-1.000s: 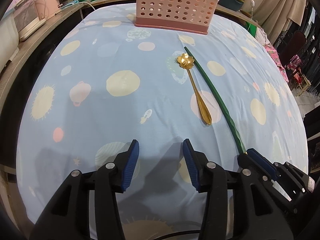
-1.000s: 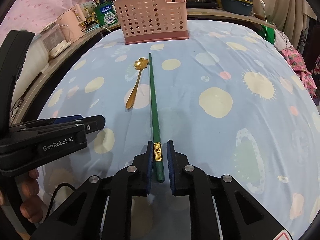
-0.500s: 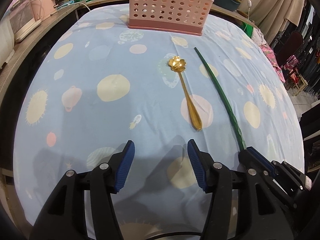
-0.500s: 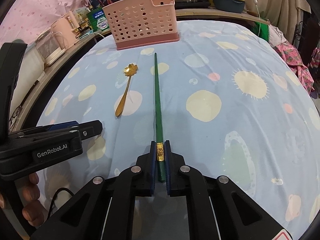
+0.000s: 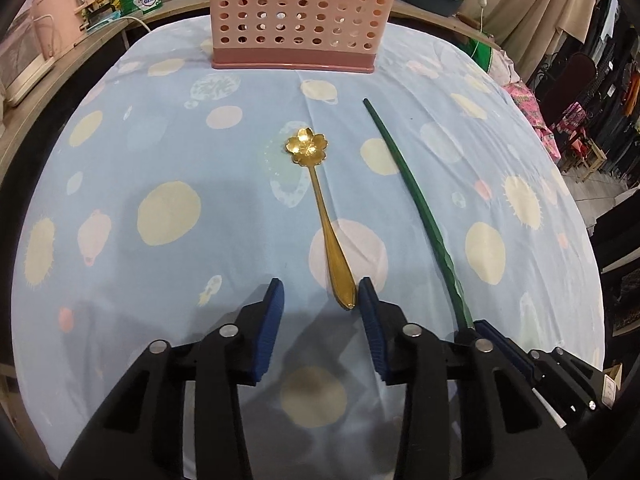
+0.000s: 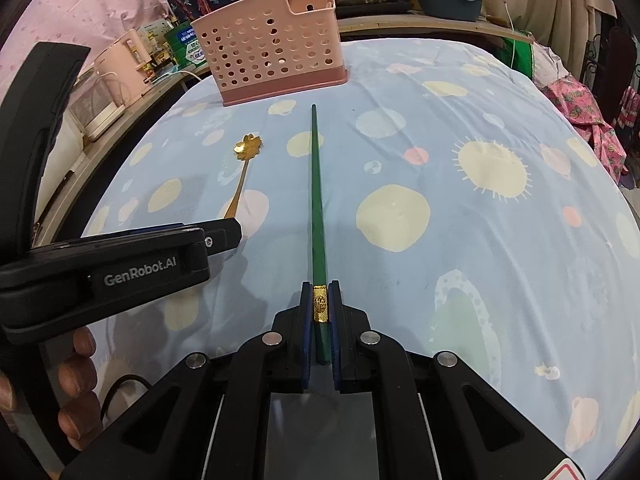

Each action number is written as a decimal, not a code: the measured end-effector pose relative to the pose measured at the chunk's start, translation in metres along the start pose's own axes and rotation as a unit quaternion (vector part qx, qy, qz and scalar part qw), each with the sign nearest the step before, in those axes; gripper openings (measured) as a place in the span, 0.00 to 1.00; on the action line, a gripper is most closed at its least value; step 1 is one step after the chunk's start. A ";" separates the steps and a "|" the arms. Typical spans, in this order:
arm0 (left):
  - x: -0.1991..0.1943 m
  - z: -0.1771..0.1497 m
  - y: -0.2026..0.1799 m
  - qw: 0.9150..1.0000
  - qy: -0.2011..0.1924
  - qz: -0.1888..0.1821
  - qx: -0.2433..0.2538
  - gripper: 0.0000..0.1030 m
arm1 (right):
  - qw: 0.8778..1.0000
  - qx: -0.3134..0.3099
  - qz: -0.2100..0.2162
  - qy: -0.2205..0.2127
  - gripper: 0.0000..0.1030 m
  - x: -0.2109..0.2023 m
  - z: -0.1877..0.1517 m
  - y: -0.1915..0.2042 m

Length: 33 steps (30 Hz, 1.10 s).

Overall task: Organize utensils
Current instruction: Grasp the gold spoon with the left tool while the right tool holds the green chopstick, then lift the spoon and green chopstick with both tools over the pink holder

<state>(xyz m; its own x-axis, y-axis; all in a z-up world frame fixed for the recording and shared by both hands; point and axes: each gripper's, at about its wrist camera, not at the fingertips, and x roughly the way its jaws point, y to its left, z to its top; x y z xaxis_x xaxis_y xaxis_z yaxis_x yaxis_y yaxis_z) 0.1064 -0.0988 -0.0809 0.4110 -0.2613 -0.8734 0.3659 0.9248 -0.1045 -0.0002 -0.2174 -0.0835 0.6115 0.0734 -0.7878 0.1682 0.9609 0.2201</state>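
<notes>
Right gripper (image 6: pixel 320 312), lower centre of the right wrist view: jaws pinched on the green chopstick (image 6: pixel 318 200) at its gold-banded end. The butt sits between the blue pads; the shaft runs straight up the frame, its thin tip ending just short of the pink basket (image 6: pixel 272 44). Whether the shaft rests on the cloth or is lifted clear: cannot tell.

Left gripper (image 5: pixel 320 300), lower centre of the left wrist view: jaws partly spread and closing. The handle tip of the gold spoon (image 5: pixel 320 208) lies between the two blue pads, close beside the right-hand pad; contact cannot be confirmed. The left-hand pad is well clear of it.

Spoon lies flat on the surface (image 5: pixel 160 160), which is covered with a light blue cloth printed with pale yellow and pink spots. Flower-shaped bowl points toward the top of the frame, near centre.

In the left wrist view the chopstick runs to the right of the spoon, apart from it, from upper centre down to the right gripper at lower right.

Pink perforated basket stands upright at top centre, at the far edge of the cloth.

A person's fingers (image 6: pixel 76 384) show at lower left of the right wrist view, under the left gripper's body.
</notes>
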 end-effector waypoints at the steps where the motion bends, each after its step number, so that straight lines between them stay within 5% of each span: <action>1: 0.000 0.000 0.000 1.000 0.001 -0.004 0.002 0.26 | 1.000 0.000 0.000 0.000 0.07 0.000 0.000 0.000; 4: 0.000 -0.001 0.002 1.000 0.002 -0.007 0.000 0.10 | 1.000 0.001 0.001 0.001 0.07 0.001 0.000 0.000; 15: -0.011 -0.005 0.006 1.000 -0.002 -0.015 -0.010 0.10 | 1.000 -0.002 0.004 -0.003 0.07 -0.002 0.003 0.001; 33: -0.071 0.012 0.018 0.997 -0.067 -0.036 -0.032 0.10 | 0.998 0.007 0.026 -0.049 0.07 -0.039 0.025 0.003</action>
<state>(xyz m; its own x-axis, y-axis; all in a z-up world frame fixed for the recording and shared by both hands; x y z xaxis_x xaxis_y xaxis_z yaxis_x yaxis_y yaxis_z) 0.0934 -0.0667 -0.0150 0.4950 -0.3590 -0.7912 0.3474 0.9165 -0.1985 -0.0041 -0.2235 -0.0380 0.6921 0.0959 -0.7154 0.1445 0.9526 0.2675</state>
